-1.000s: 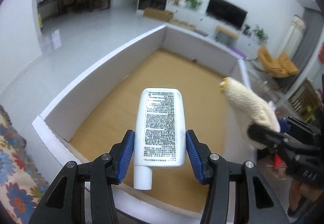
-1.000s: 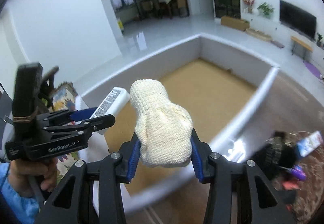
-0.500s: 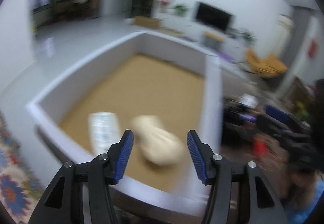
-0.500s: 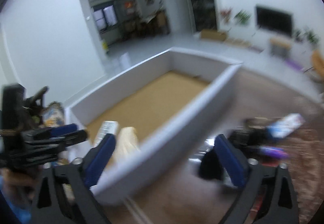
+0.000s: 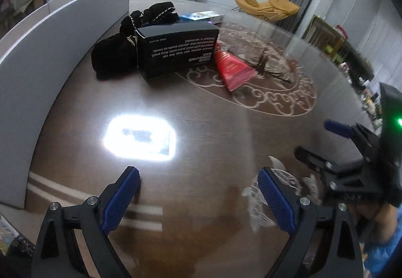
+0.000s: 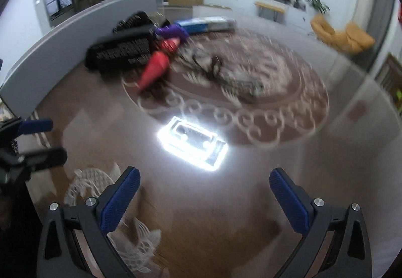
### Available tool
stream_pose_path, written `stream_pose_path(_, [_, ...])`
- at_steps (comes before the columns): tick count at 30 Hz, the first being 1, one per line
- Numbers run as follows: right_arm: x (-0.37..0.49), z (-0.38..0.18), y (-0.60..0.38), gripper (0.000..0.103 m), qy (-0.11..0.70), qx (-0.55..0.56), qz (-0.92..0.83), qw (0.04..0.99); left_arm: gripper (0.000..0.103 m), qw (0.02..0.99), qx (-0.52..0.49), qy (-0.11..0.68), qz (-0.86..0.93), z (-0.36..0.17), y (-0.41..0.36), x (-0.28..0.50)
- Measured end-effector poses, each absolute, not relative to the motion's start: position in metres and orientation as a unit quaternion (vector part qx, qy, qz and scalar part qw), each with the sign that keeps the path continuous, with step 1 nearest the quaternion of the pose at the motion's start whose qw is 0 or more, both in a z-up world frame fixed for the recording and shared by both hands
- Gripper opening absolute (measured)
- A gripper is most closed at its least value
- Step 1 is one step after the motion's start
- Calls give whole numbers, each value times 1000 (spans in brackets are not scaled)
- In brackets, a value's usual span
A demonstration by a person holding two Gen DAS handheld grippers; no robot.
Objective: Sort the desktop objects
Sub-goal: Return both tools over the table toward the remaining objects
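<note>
My left gripper (image 5: 198, 175) hangs over the glossy brown table (image 5: 201, 107); its jaws are opening and nothing is between them. My right gripper (image 6: 204, 175) stands wide open and holds nothing. Each shows in the other's view: the right gripper (image 5: 319, 141) at the right edge, the left gripper (image 6: 50, 141) at the left edge. A pile lies far across the table: a black box (image 5: 176, 49), a red tube (image 5: 232, 68), a black pouch (image 5: 113, 56) and a blue-and-white box (image 5: 201, 16). The right wrist view shows them blurred, with a purple item (image 6: 170, 31).
The grey wall of the bin (image 5: 50, 51) curves along the left. A white lace mat (image 5: 276, 185) lies under the grippers. A bright lamp reflection (image 5: 140, 137) glares on the tabletop. An oval scroll pattern (image 6: 251, 122) marks the table's middle.
The white tube and the cream glove left the jaws and dropped into the bin. Both grippers then opened wide and swung right and down, from the bin to the table.
</note>
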State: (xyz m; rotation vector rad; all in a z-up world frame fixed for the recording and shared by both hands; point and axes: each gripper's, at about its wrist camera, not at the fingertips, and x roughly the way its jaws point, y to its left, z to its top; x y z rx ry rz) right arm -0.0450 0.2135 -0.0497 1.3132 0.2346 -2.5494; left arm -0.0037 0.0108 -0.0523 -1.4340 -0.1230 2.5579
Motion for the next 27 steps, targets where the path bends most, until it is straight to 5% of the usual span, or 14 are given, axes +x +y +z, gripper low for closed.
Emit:
stream_pose_path(13, [-46, -52, 213, 103, 66, 443, -886, 123, 99, 54, -461, 32, 885, -60, 20, -11])
stream_pose_path(27, [-47, -52, 213, 103, 66, 443, -886, 123, 103, 54, -459, 26, 887, -61, 19, -10])
